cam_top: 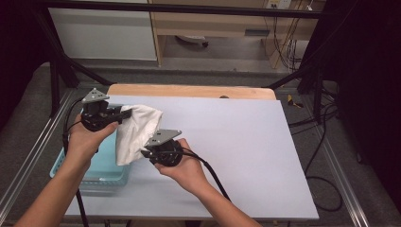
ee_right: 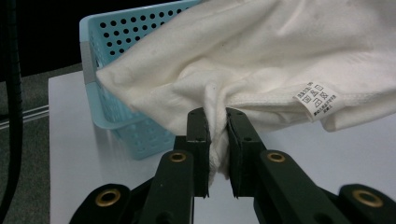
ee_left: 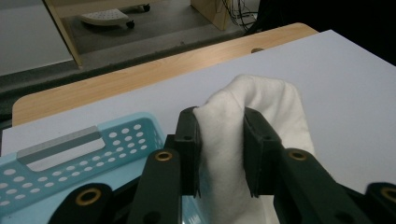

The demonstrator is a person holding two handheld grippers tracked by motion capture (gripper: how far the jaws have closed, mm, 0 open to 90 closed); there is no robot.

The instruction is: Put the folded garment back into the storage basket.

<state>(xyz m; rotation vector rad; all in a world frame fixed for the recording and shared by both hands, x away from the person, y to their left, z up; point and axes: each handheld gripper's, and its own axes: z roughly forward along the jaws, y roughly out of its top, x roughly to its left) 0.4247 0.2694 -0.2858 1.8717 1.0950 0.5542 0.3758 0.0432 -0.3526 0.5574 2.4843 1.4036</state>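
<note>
High view: I have a white cloth strung between my two hand-held grippers, above the right edge of the blue basket that sits at the left end of the worktop.

Left hand-held gripper: at the basket's far right corner, jaws closed on a thick fold at the cloth's upper end. Left gripper view confirms: fold bunched between both jaws, the rest draping past them toward open worktop, basket rim low and to the side.

Right hand-held gripper: nearer me, just right of the basket, jaws pinched narrow on the cloth's lower hem. Right gripper view: hem pulled into a tight pleat between the jaws, care label hanging close beside, basket wall behind the cloth.

Key relation: the cloth's long axis runs from the basket's far right corner toward me. No slack end hangs free that I can see; part of the cloth still overlaps the basket.

Judgement: cloth looks lifted out; next likely a spread onto the worktop right of the basket. Right hand is nearer that open area, so it should lead.
</note>
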